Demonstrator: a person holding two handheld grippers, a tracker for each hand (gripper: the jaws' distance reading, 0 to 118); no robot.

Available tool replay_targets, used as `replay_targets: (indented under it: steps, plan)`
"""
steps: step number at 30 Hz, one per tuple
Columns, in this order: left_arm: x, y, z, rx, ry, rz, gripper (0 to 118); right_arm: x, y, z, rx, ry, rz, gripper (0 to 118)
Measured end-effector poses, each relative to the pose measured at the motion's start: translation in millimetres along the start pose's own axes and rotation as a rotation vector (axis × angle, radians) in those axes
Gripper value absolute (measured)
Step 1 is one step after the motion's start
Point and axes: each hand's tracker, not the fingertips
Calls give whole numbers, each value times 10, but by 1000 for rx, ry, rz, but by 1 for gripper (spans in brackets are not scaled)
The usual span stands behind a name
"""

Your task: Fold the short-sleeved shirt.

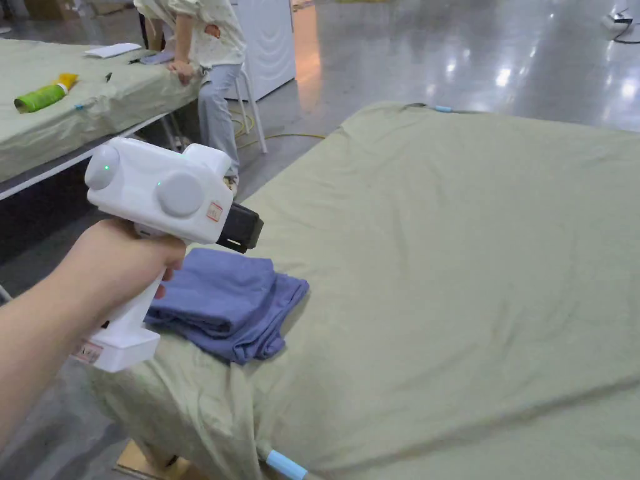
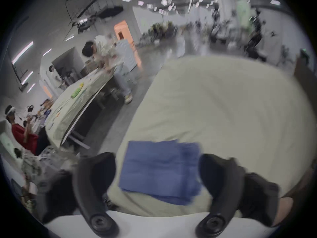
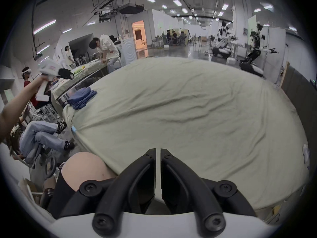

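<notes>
From where I sit, the blue shirt [image 1: 228, 303] already looks folded into a compact stack, so I judge the step in hand is to clear off cleanly: I lift the left gripper [image 2: 157, 178] straight away and keep its jaws spread so nothing snags a layer or drags the stack off the corner.

In the head view the shirt lies at lower left, on the near corner of the green-covered tabletop [image 1: 469, 262], close to the edge. In the left gripper view it sits low in the frame between my wide-open, empty jaws, apparently beneath them and not touching. In the right gripper view, the right gripper [image 3: 158, 153] is at bottom centre, jaws nearly together, holding nothing; the shirt is well apart at left.
</notes>
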Motion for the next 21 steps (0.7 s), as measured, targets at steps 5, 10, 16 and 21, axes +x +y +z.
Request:
replay_targets:
  steps: [5, 10, 16, 21]
  plan:
    - [749, -385, 1311, 493, -70, 165, 0, 161, 25, 249, 101, -57, -27, 8]
    - [1585, -734, 1873, 637, -177, 231, 0, 304, 139, 614, 262, -165, -8, 8]
    - [2586, -1109, 1843, 783, -293, 269, 0, 347, 134, 992, 565, -344, 8, 8]
    - [3321, -1121, 1963, 741, -320, 91, 0, 520, 71, 957, 531, -500, -6, 8]
